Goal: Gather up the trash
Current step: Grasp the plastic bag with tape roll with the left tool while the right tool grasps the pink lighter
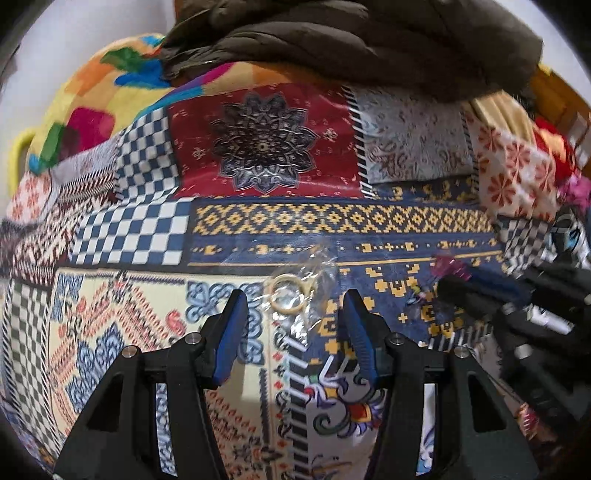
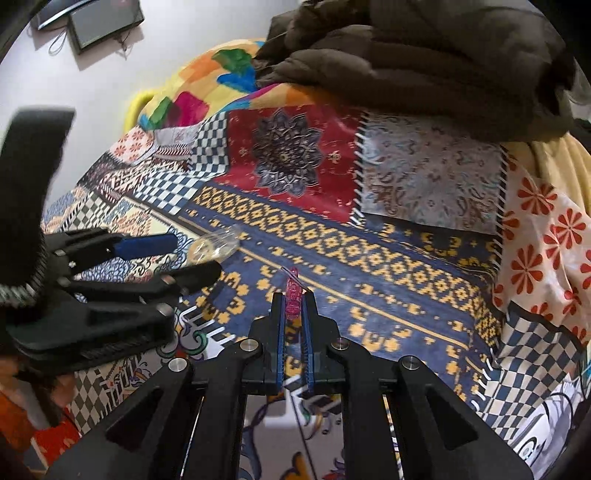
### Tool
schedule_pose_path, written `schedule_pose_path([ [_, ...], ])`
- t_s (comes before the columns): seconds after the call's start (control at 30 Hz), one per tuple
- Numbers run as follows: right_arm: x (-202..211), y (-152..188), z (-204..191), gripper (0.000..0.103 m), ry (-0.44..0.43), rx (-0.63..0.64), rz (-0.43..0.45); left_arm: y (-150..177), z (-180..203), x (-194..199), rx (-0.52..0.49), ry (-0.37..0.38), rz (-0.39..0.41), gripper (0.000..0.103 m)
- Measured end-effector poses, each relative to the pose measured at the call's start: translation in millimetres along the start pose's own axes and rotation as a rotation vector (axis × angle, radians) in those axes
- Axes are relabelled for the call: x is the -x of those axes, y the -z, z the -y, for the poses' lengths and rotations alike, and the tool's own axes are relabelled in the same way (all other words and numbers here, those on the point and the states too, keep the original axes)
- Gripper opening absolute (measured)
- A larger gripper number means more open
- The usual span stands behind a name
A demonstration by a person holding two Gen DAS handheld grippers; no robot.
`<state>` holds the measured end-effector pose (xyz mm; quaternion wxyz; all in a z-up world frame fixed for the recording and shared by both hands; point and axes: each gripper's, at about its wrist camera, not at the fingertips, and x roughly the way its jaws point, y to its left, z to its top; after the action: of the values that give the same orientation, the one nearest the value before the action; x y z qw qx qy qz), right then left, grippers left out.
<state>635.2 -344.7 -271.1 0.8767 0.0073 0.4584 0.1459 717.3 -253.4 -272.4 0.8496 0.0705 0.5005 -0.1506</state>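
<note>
One piece, the pink wrapper (image 2: 292, 295), is already pinched in the closed right gripper (image 2: 293, 295), while the clear wrapper (image 1: 295, 291) lies uncollected on the patchwork bedspread (image 1: 369, 229), at twelve o'clock of the half-open, empty left gripper (image 1: 295, 301).

Right gripper (image 1: 480, 295), left wrist view: motion-blurred at the right edge; finger outlines smeared, body cut off by the frame.
Pink wrapper (image 2: 292, 297): lower part hidden between the closed fingers (image 2: 277, 332); print too small to be read.
Clear plastic wrapper (image 1: 295, 291): outline hard to trace against the patterned bedspread (image 1: 332, 225); contents not identified.
Left gripper (image 2: 177, 258), right wrist view: blurred; rear housing cut off at the left edge.
Dark jacket (image 1: 351, 44): top cut off by the frame.
Wall screen (image 2: 105, 22): partly cropped.
</note>
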Motion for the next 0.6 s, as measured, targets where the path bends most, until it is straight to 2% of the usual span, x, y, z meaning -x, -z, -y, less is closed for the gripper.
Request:
schedule_pose_path([
  [0.2,7.0,-1.4,4.4,0.008,-0.007,-0.027,0.002,-2.7,1.8,-8.7,0.031,-0.021,0.006,0.052],
  [0.27,10.3,0.1,4.8,0.008,-0.006,-0.032,-0.002,-3.4,1.9,-9.4,0.045,-0.031,0.009,0.045],
  [0.33,13.8,0.4,3.9,0.008,-0.005,-0.036,-0.005,-3.3,1.0,-7.4,0.069,-0.027,-0.001,0.030],
  [0.4,18.6,0.1,3.3,0.008,-0.011,-0.040,-0.006,-0.3,-2.8,-3.4,0.109,0.017,-0.023,0.029],
  [0.6,48.2,1.1,-6.4,0.008,-0.008,-0.021,0.002,14.8,-10.7,34.1,0.177,0.034,-0.006,0.029],
])
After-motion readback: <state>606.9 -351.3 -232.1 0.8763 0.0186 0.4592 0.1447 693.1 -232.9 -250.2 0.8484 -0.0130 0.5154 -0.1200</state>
